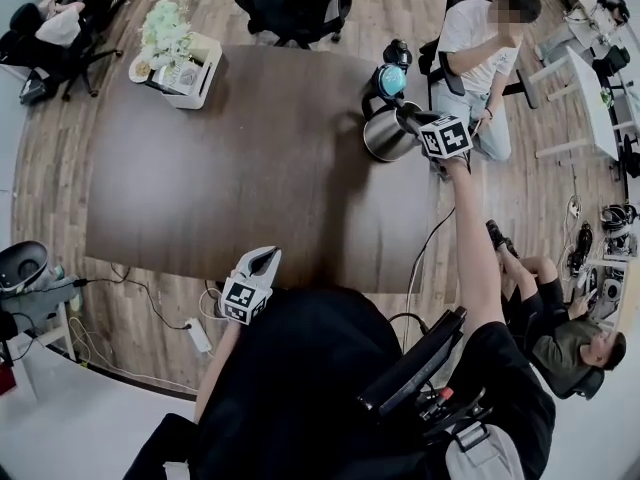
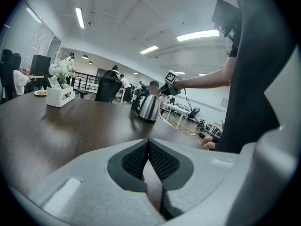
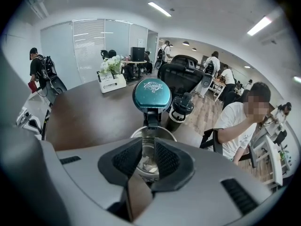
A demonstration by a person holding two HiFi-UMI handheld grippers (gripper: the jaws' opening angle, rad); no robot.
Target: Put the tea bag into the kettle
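Note:
A steel kettle stands near the table's far right edge, its teal lid tipped up. My right gripper hovers just over the kettle's mouth, pointing down into it. In the right gripper view its jaws stand apart with nothing between the pads. Through the gap a pale, tea-bag-like thing lies inside the kettle, under the lid. My left gripper rests at the table's near edge, shut and empty, far from the kettle.
A white box with flowers sits at the table's far left corner. A black bottle stands just behind the kettle. One person sits on a chair beside that corner, another on the floor. Office chairs line the far side.

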